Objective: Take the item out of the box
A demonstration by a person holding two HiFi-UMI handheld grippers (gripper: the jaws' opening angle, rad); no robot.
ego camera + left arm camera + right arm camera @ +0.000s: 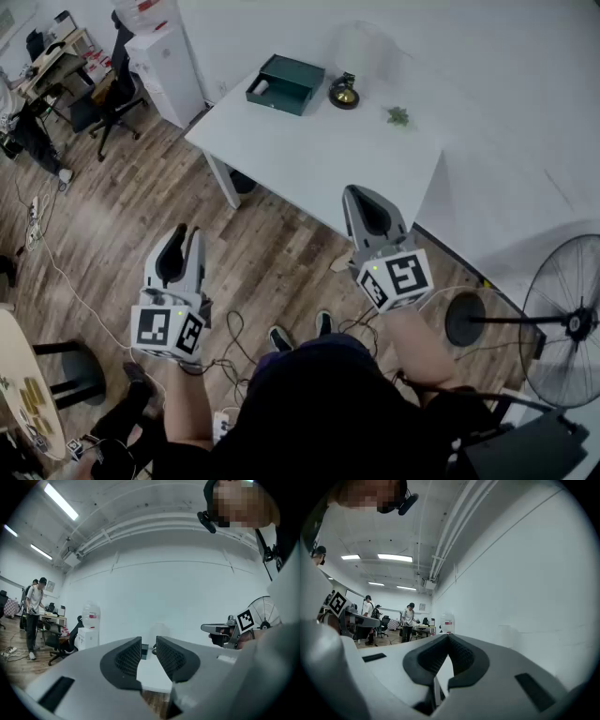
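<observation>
Box (285, 82) is on the table (319, 159), at its far left corner, top open. There's something pale inside at the left end, can't tell what. A dark round thing with a brass top (344, 92) is just right of the box on the table. A small green bit (398, 116) is further right, near the table's far edge.

Left gripper (186, 232) is held off the table's near side, over the wood floor (253, 272), well apart from the box. Its jaws are nearly together with only a thin gap, nothing in it.

Right gripper (363, 193) is at the table's near edge, also well apart from the box. Jaws pressed together at the tips, empty.

A fan (572, 323) stands on the floor off the table's right side.
</observation>
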